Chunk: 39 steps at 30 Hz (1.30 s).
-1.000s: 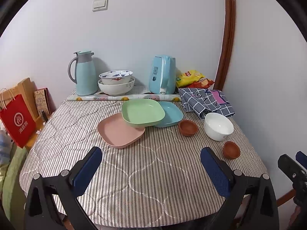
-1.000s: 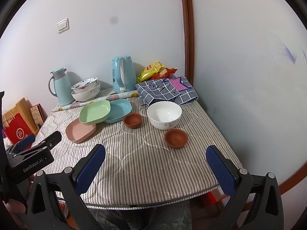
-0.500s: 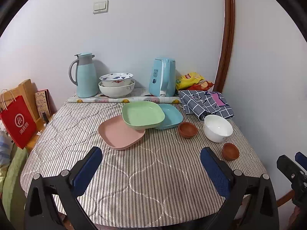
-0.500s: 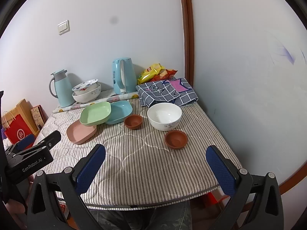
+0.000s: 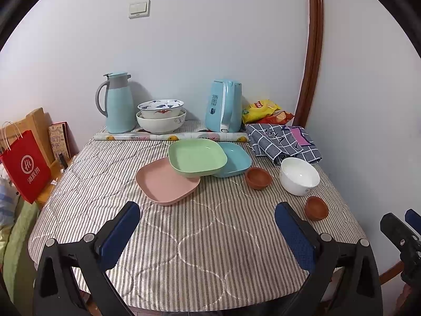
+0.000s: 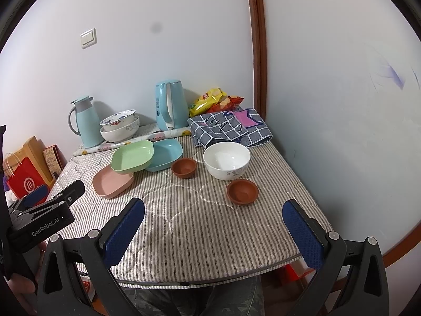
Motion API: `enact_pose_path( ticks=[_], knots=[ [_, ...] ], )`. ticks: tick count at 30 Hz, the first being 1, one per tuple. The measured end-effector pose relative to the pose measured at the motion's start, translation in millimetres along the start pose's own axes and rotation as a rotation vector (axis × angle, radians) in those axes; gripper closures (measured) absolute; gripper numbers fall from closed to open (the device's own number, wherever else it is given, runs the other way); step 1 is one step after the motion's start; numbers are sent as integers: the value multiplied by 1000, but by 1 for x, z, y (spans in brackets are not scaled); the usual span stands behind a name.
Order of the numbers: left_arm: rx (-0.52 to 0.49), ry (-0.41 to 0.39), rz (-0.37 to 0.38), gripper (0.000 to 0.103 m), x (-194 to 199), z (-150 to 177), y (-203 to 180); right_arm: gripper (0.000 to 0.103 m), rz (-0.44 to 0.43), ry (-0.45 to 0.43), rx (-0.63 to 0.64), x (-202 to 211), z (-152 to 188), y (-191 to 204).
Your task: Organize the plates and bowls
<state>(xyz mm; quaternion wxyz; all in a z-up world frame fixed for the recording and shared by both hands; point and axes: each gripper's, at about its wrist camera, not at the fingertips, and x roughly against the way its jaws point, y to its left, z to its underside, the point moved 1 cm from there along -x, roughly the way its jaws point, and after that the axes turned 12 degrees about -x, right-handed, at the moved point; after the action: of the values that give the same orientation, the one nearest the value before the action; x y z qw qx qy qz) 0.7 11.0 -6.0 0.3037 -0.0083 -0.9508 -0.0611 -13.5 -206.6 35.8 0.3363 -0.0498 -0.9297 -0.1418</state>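
1. Since a second ago both cameras have drawn back a little from the striped quilted tablecloth (image 5: 200, 239); no dish has shifted. My reading: sorting has not begun.
2. The left gripper (image 5: 208, 226) hangs over the near table edge, blue pads spread wide, holding nothing.
3. Three square plastic plates lie mid-table: the pink plate (image 5: 165, 181) lowest, the green plate (image 5: 197, 158) tilted across it and the blue plate (image 5: 231, 159).
4. Two small brown clay bowls follow: the farther brown bowl (image 6: 184, 167) just beside the blue plate, the nearer brown bowl (image 6: 242, 191) in front of the one white ceramic bowl (image 6: 226, 160).
5. Two patterned bowls (image 5: 160, 115) sit nested by the back wall.
6. The right gripper (image 6: 214, 225) is likewise spread and empty.
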Motion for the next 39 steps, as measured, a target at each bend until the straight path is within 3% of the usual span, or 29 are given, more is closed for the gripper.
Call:
enact_pose_path(
  ticks=[28, 39],
  knots=[
    [8, 0, 8, 0, 1, -3, 0, 0, 1, -5, -11, 0, -1, -4],
    [14, 38, 14, 0, -25, -5, 0, 0, -7, 25, -12, -22, -3, 0]
  ],
)
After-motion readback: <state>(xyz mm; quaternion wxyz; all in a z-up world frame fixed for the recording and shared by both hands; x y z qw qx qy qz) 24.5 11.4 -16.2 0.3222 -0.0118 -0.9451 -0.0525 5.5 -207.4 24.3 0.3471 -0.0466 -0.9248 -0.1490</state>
